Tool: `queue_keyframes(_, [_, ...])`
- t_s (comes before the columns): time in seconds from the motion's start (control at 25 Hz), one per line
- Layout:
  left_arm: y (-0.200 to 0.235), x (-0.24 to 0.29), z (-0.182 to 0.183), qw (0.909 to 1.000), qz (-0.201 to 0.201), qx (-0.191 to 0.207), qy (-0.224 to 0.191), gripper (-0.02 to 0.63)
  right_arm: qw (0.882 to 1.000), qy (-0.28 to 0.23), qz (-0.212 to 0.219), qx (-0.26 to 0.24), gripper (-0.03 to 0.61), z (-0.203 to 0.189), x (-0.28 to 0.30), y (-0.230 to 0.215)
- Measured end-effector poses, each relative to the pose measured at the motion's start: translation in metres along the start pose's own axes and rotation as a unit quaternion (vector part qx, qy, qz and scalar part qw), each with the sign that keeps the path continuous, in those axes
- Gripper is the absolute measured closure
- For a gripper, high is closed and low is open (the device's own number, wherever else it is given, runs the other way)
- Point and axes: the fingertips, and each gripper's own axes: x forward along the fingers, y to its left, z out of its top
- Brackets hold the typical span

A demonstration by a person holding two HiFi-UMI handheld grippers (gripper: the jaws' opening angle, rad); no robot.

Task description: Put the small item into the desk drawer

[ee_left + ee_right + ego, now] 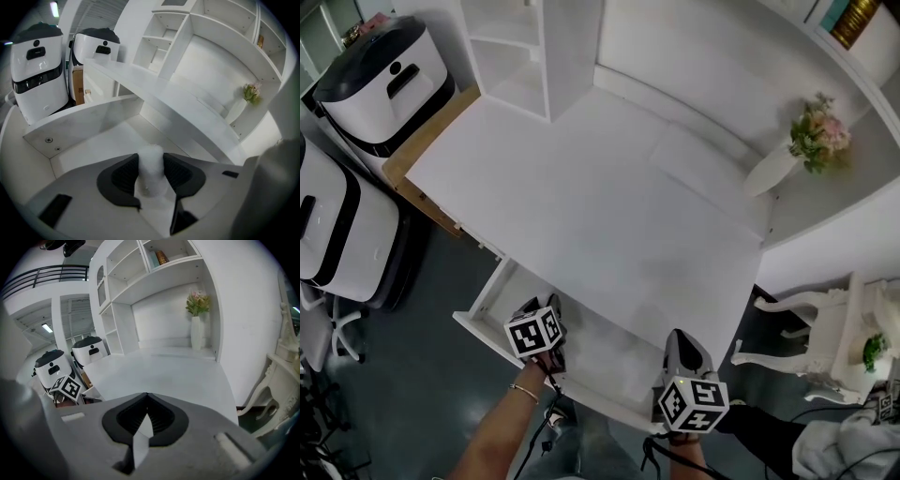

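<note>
Head view: the left claw (546,309) is over the open drawer (499,292) under the white desk (581,197); the right claw (682,345) is by the drawer's right end. Left gripper view: this claw is clamped on the small white item (151,165), over the drawer floor. Right gripper view: this claw is pressed together, with nothing in it.

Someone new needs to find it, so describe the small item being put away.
Start at the white desk and drop to its open drawer at the front. Over the drawer's left part, the left tool is clamped on the small item, a stubby white cylinder with a fuzzy surface. It alone looks soft against the smooth white furniture, and the right tool is shut on nothing.
</note>
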Motion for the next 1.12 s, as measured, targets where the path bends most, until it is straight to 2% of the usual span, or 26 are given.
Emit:
queue_keyframes(0.6, [0.011, 0.026, -0.005, 0.9998, 0.003, 0.002, 0.018, 0.448, 1.0, 0.011, -0.014, 0.006, 0.574, -0.006, 0.0, 0.001])
queue_keyframes(0.88, [0.01, 0.031, -0.011, 0.9994, -0.016, -0.009, 0.028, 0.43, 1.0, 0.014, -0.012, 0.011, 0.574, -0.011, 0.0, -0.001])
queue_keyframes(1.12, [0.011, 0.029, -0.008, 0.9997, -0.006, 0.0, 0.025, 0.399, 1.0, 0.013, -0.014, 0.018, 0.574, -0.013, -0.001, -0.009])
